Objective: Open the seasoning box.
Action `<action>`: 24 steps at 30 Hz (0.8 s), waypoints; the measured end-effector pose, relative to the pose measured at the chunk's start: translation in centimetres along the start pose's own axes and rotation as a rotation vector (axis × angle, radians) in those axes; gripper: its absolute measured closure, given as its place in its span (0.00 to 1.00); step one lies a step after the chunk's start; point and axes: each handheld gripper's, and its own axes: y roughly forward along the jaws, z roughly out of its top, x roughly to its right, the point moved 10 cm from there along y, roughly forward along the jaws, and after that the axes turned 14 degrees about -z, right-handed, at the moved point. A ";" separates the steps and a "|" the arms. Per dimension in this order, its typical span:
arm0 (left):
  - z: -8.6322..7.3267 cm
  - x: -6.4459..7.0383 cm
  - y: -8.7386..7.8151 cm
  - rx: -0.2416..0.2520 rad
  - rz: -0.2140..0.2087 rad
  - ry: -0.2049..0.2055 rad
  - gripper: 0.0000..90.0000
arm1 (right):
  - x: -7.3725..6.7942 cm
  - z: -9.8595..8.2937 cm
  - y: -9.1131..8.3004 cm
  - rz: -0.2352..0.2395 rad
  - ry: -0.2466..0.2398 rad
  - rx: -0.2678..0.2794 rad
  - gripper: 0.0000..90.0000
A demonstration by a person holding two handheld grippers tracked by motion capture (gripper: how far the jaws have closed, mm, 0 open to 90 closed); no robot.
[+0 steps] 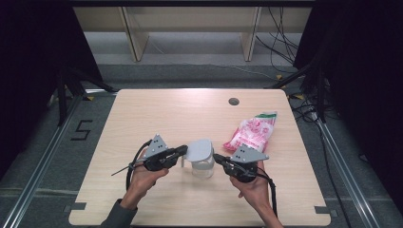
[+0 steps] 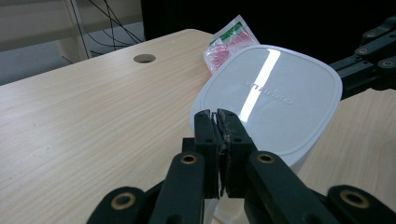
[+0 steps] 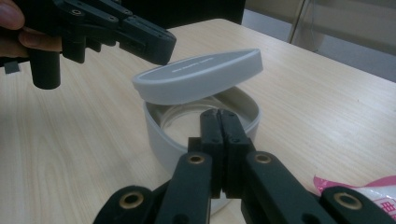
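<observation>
A clear tub (image 1: 203, 168) stands at the table's front middle, seen from its open top in the right gripper view (image 3: 156, 135). Its pale grey lid (image 1: 198, 149) is raised and tilted over the far rim (image 3: 196, 77). My left gripper (image 1: 184, 151) is shut on the lid's near edge (image 2: 271, 93), its tips (image 2: 218, 116) pressed together there. From the right, my right gripper (image 1: 216, 157) points at the tub. Its jaws (image 3: 219, 114) are shut and reach over the near rim; whether they touch it is hidden.
A pink and white packet (image 1: 252, 133) lies to the right of the tub, close behind my right hand (image 1: 254, 187). A round cable hole (image 1: 233, 101) sits near the table's far edge. Bare wood (image 1: 157, 114) stretches to the left and back.
</observation>
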 end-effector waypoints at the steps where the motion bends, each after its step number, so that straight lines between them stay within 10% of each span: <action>1: 0.0 0.0 0.0 0.000 0.000 0.000 0.96 | -0.1 0.1 0.1 0.001 0.004 0.001 1.00; 8: 0.1 -0.1 -0.3 0.007 -0.007 -0.012 0.91 | -0.4 0.7 0.3 0.008 0.018 0.001 1.00; 15: 0.5 0.0 -2.8 -0.015 -0.016 0.015 0.63 | -0.6 1.0 0.8 0.021 0.008 0.007 1.00; 24: -4.1 1.0 -4.8 -0.088 -0.008 0.001 0.39 | -1.1 2.3 1.3 0.013 -0.001 0.038 1.00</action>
